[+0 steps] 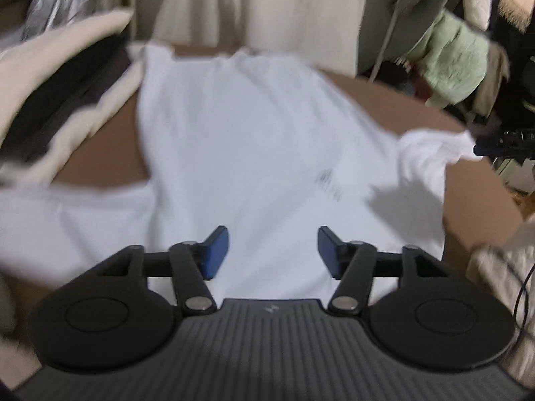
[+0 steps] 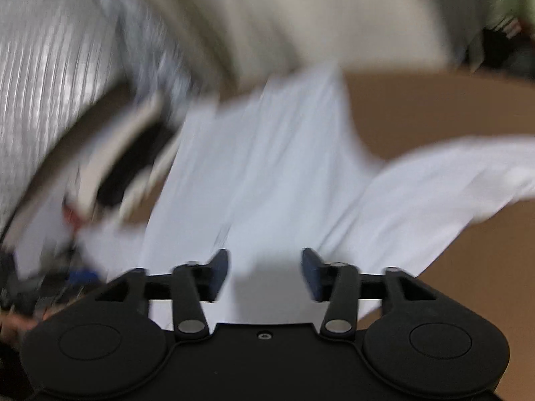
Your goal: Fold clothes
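A white T-shirt point(image 1: 240, 140) lies spread flat on a brown surface point(image 1: 401, 107), sleeves out to both sides, with small dark print near its right chest. My left gripper point(image 1: 273, 252) is open and empty, its blue pads apart just above the shirt's near part. In the right wrist view the same shirt point(image 2: 267, 173) shows blurred, with one sleeve stretching right. My right gripper point(image 2: 265, 275) is open and empty over the shirt's near edge. Part of the left gripper point(image 2: 80, 277) shows at the far left of that view.
Cream and dark folded fabric point(image 1: 57, 100) is piled at the left. A pale green cloth point(image 1: 458, 63) and hanging items crowd the right. A cream curtain point(image 1: 260, 10) hangs behind. Bare brown surface point(image 2: 434, 113) lies right of the shirt. A ribbed silver sheet point(image 2: 50, 77) stands at the left.
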Demonstrator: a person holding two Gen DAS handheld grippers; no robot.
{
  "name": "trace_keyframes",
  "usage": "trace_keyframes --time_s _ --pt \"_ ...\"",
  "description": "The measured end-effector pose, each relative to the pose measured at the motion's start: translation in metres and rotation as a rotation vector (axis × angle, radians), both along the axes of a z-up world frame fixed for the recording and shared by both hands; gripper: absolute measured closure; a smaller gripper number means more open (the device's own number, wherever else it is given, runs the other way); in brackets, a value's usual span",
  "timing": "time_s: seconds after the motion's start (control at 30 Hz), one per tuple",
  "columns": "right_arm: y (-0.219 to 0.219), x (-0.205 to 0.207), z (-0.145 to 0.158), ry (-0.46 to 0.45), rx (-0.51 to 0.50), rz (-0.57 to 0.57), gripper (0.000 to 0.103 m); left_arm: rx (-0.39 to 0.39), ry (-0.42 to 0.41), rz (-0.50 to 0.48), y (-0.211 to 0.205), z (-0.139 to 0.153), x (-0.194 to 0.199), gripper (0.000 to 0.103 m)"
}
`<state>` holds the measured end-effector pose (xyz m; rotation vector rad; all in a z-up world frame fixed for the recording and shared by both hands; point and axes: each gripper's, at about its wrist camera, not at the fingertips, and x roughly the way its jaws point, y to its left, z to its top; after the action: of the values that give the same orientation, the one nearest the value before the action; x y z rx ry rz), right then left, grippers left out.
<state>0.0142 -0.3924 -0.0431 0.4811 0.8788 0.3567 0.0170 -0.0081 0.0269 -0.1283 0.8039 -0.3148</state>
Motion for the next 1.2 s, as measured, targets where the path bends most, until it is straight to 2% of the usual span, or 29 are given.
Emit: trace_keyframes --time_s 0.03,0.1,0.17,0.27,0.3,0.4,0.5,0.6,0.63,0.67,0.7,0.8,0.93,1.0,1.03,1.07,1.1,1.13,1.2 --pt "-0.019 0.001 0.007 -0.046 0.033 -0.058 0.034 -0.022 0.017 -0.028 -0.012 -0.003 0.015 0.043" --pt "-0.057 0.003 0.018 -0.121 0.104 -0.18 0.033 -0.055 0.039 -0.092 -0.044 -0.014 0.043 0.043" --pt "-0.097 0.012 0.008 -0.062 0.195 -0.343 0.033 -0.048 0.039 -0.151 -0.084 -0.023 0.061 0.043" --pt "-0.143 0.008 -0.011 -0.022 0.277 -0.508 0.033 -0.041 0.062 -0.196 -0.126 -0.033 0.084 0.043" --pt "-0.157 0.006 -0.017 -0.009 0.301 -0.558 0.033 -0.067 0.072 -0.209 -0.133 -0.035 0.083 0.043" --pt "-0.193 -0.009 -0.034 -0.012 0.312 -0.615 0.033 -0.142 0.118 -0.201 -0.139 -0.041 0.103 0.042" --pt "-0.219 -0.013 -0.051 -0.01 0.3 -0.669 0.033 -0.149 0.154 -0.183 -0.142 -0.052 0.114 0.042" --pt "-0.237 -0.008 -0.071 0.003 0.235 -0.755 0.033 -0.175 0.208 -0.162 -0.138 -0.07 0.121 0.042" --pt "-0.241 -0.004 -0.076 -0.011 0.197 -0.777 0.029 -0.184 0.219 -0.145 -0.132 -0.076 0.124 0.042" --pt "-0.247 0.001 -0.081 -0.022 0.161 -0.796 0.017 -0.193 0.23 -0.127 -0.126 -0.081 0.127 0.042" --pt "-0.254 0.008 -0.086 -0.015 0.132 -0.796 0.015 -0.202 0.241 -0.108 -0.12 -0.086 0.129 0.042" --pt "-0.262 0.038 -0.1 0.025 0.053 -0.773 0.015 -0.253 0.271 -0.054 -0.099 -0.095 0.132 0.042" --pt "-0.268 0.062 -0.107 -0.031 0.007 -0.826 0.014 -0.321 0.274 -0.032 -0.088 -0.102 0.128 0.042" --pt "-0.271 0.075 -0.114 -0.051 -0.024 -0.845 0.021 -0.32 0.26 -0.034 -0.091 -0.103 0.125 0.042" --pt "-0.272 0.081 -0.115 -0.055 -0.06 -0.863 0.042 -0.319 0.252 -0.035 -0.092 -0.103 0.124 0.042" --pt "-0.274 0.086 -0.114 -0.058 -0.094 -0.879 0.074 -0.322 0.242 -0.042 -0.093 -0.103 0.124 0.042" --pt "-0.278 0.089 -0.112 -0.054 -0.121 -0.885 0.091 -0.348 0.241 -0.048 -0.096 -0.102 0.125 0.043" --pt "-0.282 0.089 -0.104 -0.079 -0.154 -0.902 0.096 -0.376 0.241 -0.053 -0.098 -0.101 0.127 0.044" --pt "-0.29 0.087 -0.087 -0.129 -0.22 -0.935 0.096 -0.456 0.259 -0.064 -0.103 -0.101 0.128 0.044"
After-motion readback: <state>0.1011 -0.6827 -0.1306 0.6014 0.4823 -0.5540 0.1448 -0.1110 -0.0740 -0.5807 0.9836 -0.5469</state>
